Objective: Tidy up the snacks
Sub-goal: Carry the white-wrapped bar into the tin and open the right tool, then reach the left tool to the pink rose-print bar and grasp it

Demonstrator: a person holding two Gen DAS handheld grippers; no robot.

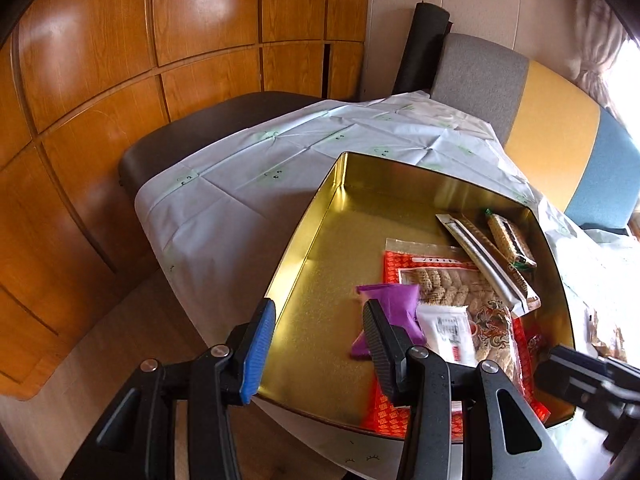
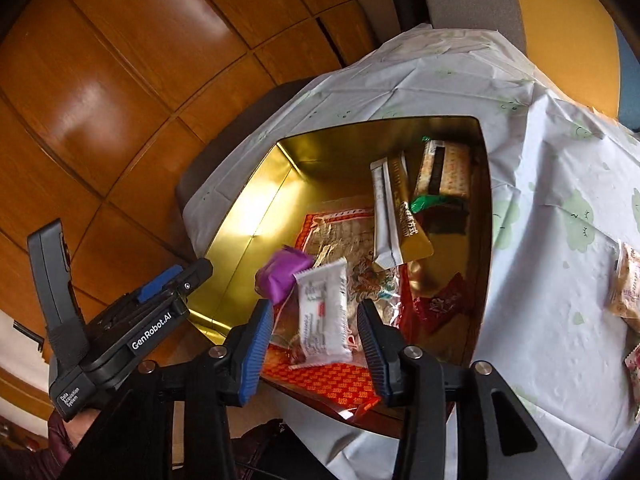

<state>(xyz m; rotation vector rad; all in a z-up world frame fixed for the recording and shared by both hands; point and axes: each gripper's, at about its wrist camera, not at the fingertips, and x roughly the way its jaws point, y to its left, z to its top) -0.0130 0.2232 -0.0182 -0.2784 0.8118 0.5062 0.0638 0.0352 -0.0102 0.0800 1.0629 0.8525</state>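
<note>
Sitting in a gold tin [image 1: 320,240] on a white cloth [image 1: 240,184] are snack packets: a purple one [image 2: 280,276], a white one [image 2: 324,316], and a red bag [image 1: 440,280]. Both grippers, left [image 1: 316,344] and right [image 2: 316,344], are hovering at the tin's near edge, fingers apart, gripping nothing.

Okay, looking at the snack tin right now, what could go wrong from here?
1. The left gripper has its jaws astride the side wall of the gold tin, near the table edge; a nudge might shift the tin.
2. The white packet looks blurred, perhaps still falling; it may settle on the purple packet and leave an untidy heap.
3. Snacks still lie on the tablecloth at the right, easy to miss.
</note>
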